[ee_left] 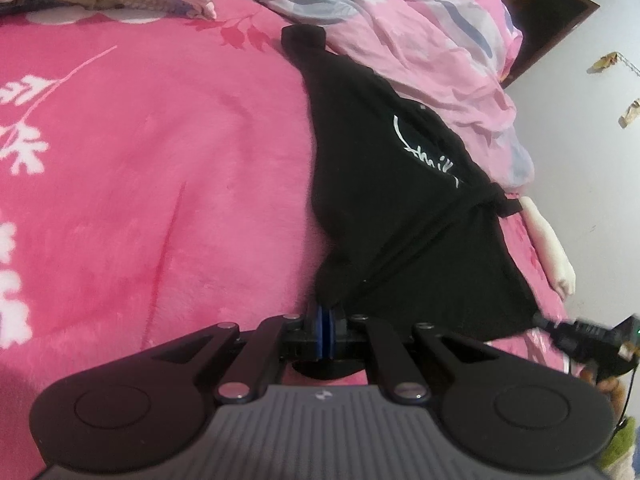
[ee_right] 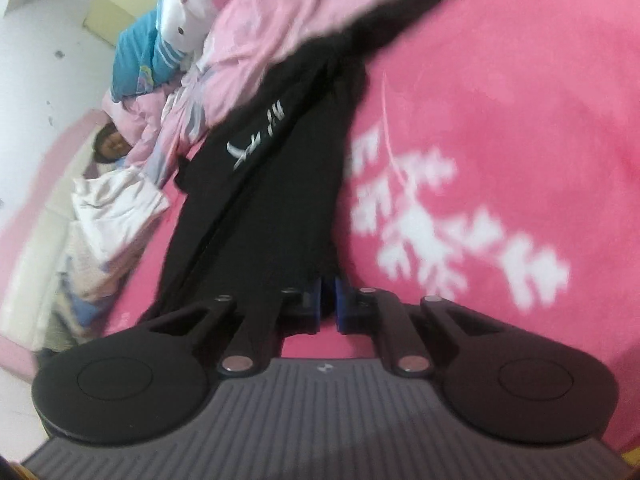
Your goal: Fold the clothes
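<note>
user1: Grippers — what are they doing?
user2: left gripper [ee_left: 326,320] is clamped on one corner of the black shirt [ee_left: 404,200], right gripper [ee_right: 328,294] pinches another edge — shirt hangs stretched between them over the pink blanket [ee_left: 160,184], beside a rumpled quilt [ee_left: 420,40]

1. Bed covered by pink fleece blanket [ee_left: 160,184] with white leaf print.
2. Black garment [ee_left: 400,208] with white script lies on the blanket.
3. Crumpled pale pink floral quilt [ee_left: 420,40] lies beside the garment, touching its edge.
</note>
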Available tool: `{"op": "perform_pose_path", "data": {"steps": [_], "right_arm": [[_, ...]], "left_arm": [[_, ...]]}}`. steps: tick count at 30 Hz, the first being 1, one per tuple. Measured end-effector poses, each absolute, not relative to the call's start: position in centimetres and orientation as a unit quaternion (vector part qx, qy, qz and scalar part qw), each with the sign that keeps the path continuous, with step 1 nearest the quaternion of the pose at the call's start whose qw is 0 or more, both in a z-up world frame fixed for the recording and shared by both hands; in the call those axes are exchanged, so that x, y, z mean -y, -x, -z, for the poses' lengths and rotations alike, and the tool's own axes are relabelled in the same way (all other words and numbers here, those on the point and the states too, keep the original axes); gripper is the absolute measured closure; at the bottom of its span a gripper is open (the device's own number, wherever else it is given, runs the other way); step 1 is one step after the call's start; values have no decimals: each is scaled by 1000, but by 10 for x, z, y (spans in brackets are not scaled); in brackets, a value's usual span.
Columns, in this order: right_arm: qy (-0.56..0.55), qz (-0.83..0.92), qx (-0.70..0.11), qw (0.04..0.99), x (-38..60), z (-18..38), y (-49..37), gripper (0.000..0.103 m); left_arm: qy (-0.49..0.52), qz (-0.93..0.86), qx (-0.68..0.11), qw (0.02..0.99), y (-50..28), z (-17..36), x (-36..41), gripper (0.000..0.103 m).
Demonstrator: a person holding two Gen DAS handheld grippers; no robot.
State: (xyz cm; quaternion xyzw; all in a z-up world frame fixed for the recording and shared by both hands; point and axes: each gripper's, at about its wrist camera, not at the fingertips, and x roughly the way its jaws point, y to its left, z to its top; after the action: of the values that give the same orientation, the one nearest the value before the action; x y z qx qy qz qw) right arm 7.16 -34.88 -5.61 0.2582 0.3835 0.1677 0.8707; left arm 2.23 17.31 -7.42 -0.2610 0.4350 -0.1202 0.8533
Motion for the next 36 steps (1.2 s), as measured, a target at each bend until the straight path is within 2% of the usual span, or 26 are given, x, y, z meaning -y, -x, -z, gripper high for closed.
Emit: {"op": "perform_pose_path", "data": {"steps": [3, 5, 7, 8, 9, 11, 13, 19, 29, 33, 36], "right_arm": [[-119, -186, -317, 922, 298, 13, -66, 98], [14, -207, -293, 933, 244, 0, -61, 94], [146, -224, -272, 924, 191, 7, -46, 86], [204, -242, -263, 912, 168, 16, -35, 75], [237, -255, -257, 902, 154, 24, -25, 70], [250, -279, -260, 890, 139, 34, -9, 69], [204, -296, -279, 890, 141, 34, -6, 69], [-43, -263, -346, 900, 205, 29, -33, 69], [-342, -207, -417, 816, 249, 75, -114, 69], [-453, -178, -434, 758, 266, 94, -147, 69], [-468, -171, -443, 745, 267, 98, -152, 69]], "left_arm": [[256, 119, -434, 856, -20, 72, -171, 100], [257, 117, -434, 856, -20, 73, -171, 100], [262, 114, -434, 854, -20, 75, -171, 100], [265, 114, -434, 854, -20, 76, -172, 100], [268, 114, -433, 853, -20, 77, -172, 100], [274, 115, -433, 851, -21, 79, -174, 100], [278, 118, -433, 849, -22, 81, -176, 100], [288, 125, -437, 843, -25, 84, -180, 99], [292, 131, -431, 844, -25, 88, -182, 99], [296, 136, -430, 842, -25, 90, -184, 99], [300, 139, -428, 841, -25, 93, -186, 99]]}}
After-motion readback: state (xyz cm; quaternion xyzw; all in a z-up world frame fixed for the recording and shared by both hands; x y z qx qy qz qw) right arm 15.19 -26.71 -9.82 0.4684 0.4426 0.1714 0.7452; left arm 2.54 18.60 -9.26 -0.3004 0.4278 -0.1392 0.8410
